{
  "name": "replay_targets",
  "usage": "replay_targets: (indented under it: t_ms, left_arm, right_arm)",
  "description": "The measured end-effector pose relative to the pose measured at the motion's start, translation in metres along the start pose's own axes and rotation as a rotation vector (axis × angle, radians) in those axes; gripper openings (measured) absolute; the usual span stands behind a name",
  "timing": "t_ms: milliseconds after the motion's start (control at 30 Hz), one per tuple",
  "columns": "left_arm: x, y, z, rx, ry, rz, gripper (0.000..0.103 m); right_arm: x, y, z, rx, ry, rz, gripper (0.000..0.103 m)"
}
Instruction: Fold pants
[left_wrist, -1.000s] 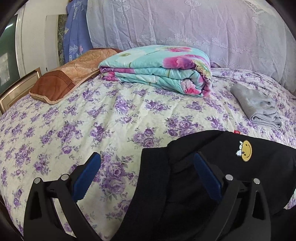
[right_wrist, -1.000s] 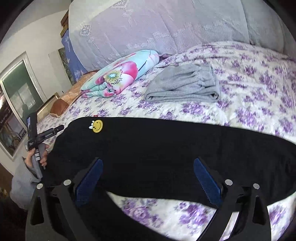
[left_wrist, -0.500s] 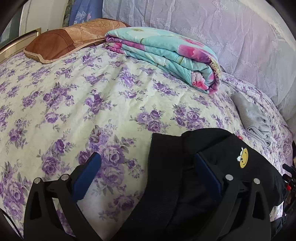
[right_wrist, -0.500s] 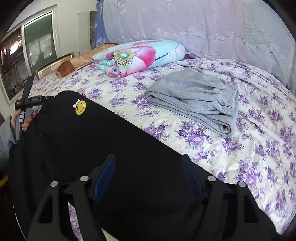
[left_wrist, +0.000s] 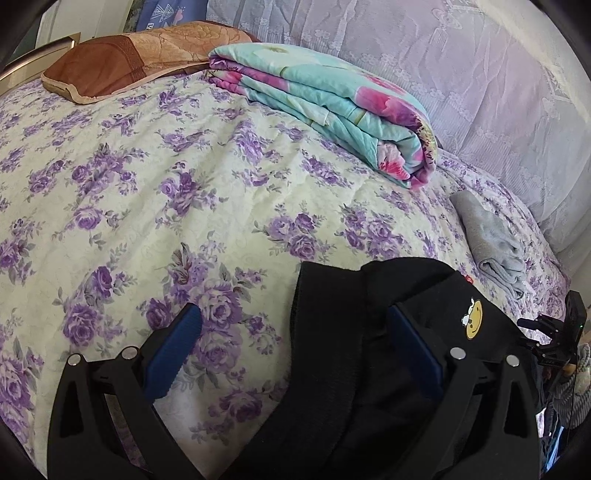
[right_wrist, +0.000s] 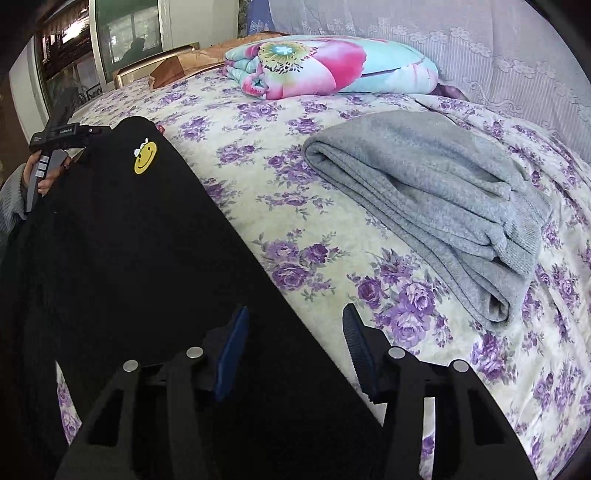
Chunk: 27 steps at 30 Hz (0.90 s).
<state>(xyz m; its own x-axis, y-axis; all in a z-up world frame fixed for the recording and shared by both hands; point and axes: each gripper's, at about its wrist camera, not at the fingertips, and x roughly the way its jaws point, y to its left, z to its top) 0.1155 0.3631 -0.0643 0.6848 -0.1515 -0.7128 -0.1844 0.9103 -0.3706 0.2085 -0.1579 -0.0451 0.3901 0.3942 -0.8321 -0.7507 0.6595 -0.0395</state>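
Observation:
Black pants (left_wrist: 351, 291) with a yellow smiley patch (left_wrist: 472, 325) lie on the flowered bedspread (left_wrist: 184, 206). My left gripper (left_wrist: 291, 317) hangs open over their waistband end, with the fabric's edge between the blue pads and nothing pressed. In the right wrist view the pants (right_wrist: 129, 240) run from the lower middle to the upper left. My right gripper (right_wrist: 295, 314) is closing. The far edge of the pants lies between its jaws, and the pads stand apart from it. A hand holds the left gripper (right_wrist: 55, 133) at the patch end (right_wrist: 144, 158).
Folded grey pants (right_wrist: 424, 184) lie on the bed to the right of the black ones. A folded floral quilt (left_wrist: 332, 103) and a brown pillow (left_wrist: 129, 62) sit at the bed's head, against a lace-covered headboard (left_wrist: 480, 74). A window (right_wrist: 125, 33) is at the left.
My right gripper slid along the black pants to their far edge, rolled, and narrowed its jaws. My left gripper sank and rolled a little early on, then stayed still, open.

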Motion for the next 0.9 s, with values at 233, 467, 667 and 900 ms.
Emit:
replay_targets:
  t_ms: [233,467,667,900]
  left_arm:
    - [0.002,0.001,0.000,-0.008,0.009,-0.002,0.098]
    - [-0.001,0.007,0.010,-0.084,0.046,-0.093,0.098]
    - [0.009,0.005,0.030,-0.101,0.146,-0.136,0.098]
    - [0.032,0.017,0.043,-0.172,0.244,-0.185,0.058]
  right_arm:
    - [0.005,0.004,-0.004,0.004,-0.004,0.044,0.009]
    - [-0.013,0.040,-0.007,-0.023,0.001,-0.079,0.004]
    - [-0.026,0.049,-0.013,0.004,0.002,-0.079,0.004]
    - [-0.031,0.052,-0.010,0.024,0.003,-0.090,0.004]
